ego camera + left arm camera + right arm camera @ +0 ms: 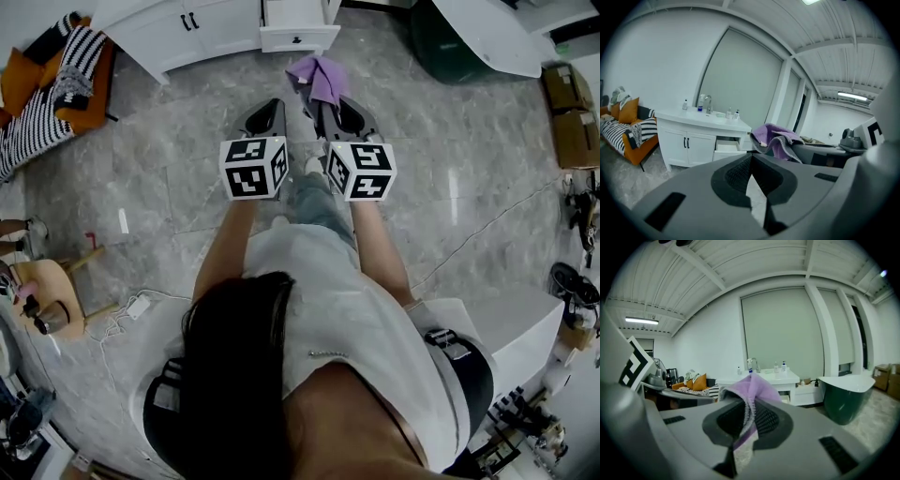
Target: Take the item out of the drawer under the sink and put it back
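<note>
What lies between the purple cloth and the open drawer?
Only bare marble floor separates the purple cloth from the open drawer, shown in the head view.

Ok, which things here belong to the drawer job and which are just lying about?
Job: purple terry cloth, clamped in the right gripper; open white drawer of the white sink cabinet.
Lying about: orange sofa with striped cushions; dark green bathtub; brown cardboard boxes; round wooden stool.
</note>
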Available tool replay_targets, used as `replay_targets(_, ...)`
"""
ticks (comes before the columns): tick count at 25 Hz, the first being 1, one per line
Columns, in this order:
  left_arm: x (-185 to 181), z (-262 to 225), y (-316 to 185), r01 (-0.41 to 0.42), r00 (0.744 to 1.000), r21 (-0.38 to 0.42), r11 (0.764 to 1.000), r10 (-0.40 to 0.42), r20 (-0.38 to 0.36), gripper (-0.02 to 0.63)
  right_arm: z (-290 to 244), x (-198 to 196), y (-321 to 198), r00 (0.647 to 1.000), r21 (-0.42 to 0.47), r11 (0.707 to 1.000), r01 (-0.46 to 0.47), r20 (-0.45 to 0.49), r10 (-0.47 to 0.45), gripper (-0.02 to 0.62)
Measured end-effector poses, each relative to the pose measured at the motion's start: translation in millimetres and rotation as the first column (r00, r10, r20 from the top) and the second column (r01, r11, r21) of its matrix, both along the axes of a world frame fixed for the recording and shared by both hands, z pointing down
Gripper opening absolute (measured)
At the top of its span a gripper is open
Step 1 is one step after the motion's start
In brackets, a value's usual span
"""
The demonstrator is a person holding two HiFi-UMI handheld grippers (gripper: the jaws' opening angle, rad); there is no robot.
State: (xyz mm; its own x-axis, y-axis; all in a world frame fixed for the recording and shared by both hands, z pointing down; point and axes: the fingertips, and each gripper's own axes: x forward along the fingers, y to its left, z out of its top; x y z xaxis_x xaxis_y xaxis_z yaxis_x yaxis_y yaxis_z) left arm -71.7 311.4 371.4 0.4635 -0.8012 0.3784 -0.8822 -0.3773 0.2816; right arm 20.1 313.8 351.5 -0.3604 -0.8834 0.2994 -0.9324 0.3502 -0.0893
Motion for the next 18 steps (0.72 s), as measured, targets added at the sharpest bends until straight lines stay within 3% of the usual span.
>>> replay_targets(18,49.1,1.4,-133.6,0.089,0.996,-0.043,0.995,-0.089,0.015,0.005,12.0,50.8,-137.1,0.996,-0.073,0.993,0.091,0.015,-0.09,0.043)
